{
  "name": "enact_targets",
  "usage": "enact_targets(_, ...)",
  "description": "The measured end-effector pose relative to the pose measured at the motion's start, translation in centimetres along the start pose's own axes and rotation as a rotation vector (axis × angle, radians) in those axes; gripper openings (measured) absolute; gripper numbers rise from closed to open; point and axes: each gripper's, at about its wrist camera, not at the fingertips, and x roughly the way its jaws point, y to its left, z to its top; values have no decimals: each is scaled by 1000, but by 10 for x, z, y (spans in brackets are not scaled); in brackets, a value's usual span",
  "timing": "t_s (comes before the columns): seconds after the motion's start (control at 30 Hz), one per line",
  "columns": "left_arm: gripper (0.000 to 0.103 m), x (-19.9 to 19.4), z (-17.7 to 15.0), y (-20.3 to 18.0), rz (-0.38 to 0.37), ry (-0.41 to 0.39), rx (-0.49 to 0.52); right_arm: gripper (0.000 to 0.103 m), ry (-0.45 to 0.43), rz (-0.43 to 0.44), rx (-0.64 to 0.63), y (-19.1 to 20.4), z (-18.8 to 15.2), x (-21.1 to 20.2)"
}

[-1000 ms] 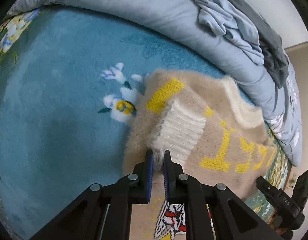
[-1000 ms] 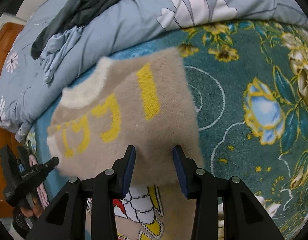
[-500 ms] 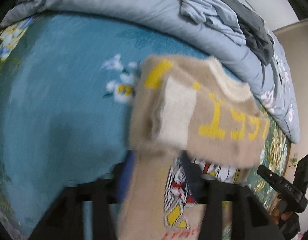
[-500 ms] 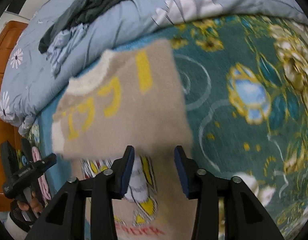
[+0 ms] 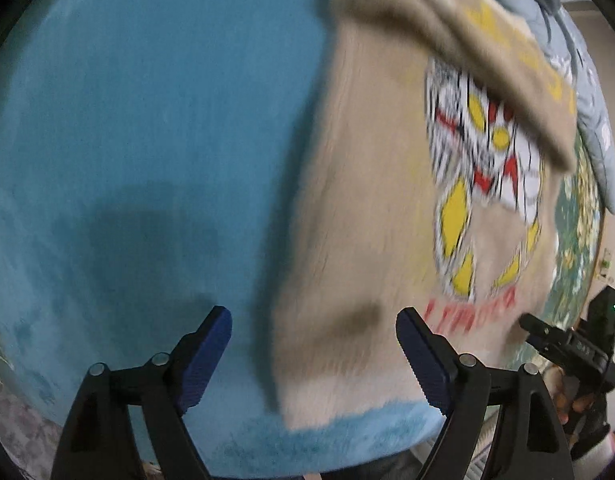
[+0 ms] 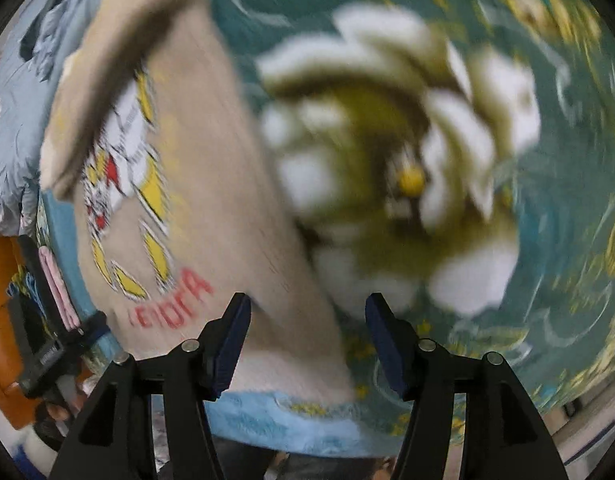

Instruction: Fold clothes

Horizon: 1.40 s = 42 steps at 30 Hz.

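Observation:
A beige fuzzy sweater (image 5: 371, 216) with a cartoon print and red lettering lies on the teal blanket (image 5: 147, 120), its top part folded down over the print. My left gripper (image 5: 313, 350) is open and empty, its jaws straddling the sweater's near left hem edge. In the right wrist view the same sweater (image 6: 211, 184) lies left of centre. My right gripper (image 6: 307, 340) is open and empty over the sweater's near right corner. Both views are motion-blurred.
The blanket has a large white flower pattern (image 6: 395, 152) on its green part. A grey-blue duvet (image 5: 587, 92) lies beyond the sweater. The other handheld gripper (image 5: 575, 356) shows at the right edge. An orange wooden piece (image 6: 3, 320) stands at far left.
My left gripper opened and let go of the folded-over part. Both grippers pulled back toward the sweater's hem, so the folded top edge now lies far from them.

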Motion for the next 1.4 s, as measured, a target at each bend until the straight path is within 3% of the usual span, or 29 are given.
enact_targets(0.1, 84, 9, -16, 5, -21, 18, 0, 61, 3, 35, 4, -2, -7, 5)
enact_targets(0.17, 76, 13, -24, 7, -32, 25, -5, 59, 13, 48, -11, 0, -10, 9)
enact_targets(0.2, 67, 15, -28, 8, -37, 29, -8, 56, 21, 56, -20, 2, -11, 11)
enact_targets(0.27, 51, 19, -36, 11, -48, 36, -13, 35, 38, 69, -26, 3, -13, 14)
enact_targets(0.33, 30, 19, -41, 12, -54, 38, -19, 20, 41, 76, -23, 4, -14, 14)
enact_targets(0.4, 11, 17, -45, 13, -60, 35, -24, 13, 36, 102, -8, 3, -15, 11)
enact_targets(0.53, 10, -4, -54, 17, -133, -2, -30, 10, 15, 215, 3, 4, -15, -10)
enact_targets(0.7, 9, -54, -42, 22, -314, -124, -94, 9, -82, 438, -9, 13, -9, -62)
enact_targets(0.8, 9, -91, -8, 21, -402, -222, -120, 9, -161, 540, -29, 28, 9, -96)
enact_targets(0.93, 9, -130, 58, -18, -482, -331, -132, 9, -253, 638, -24, 36, 40, -132)
enact_targets(1.07, 9, -151, 130, -49, -512, -403, -127, 9, -305, 651, -13, 60, 82, -148)
enact_targets(1.27, 9, -141, 214, -70, -472, -394, -124, 9, -313, 623, 51, 80, 147, -142)
enact_targets(1.4, 10, -106, 256, -76, -438, -347, -184, 9, -285, 562, 91, 86, 182, -119)
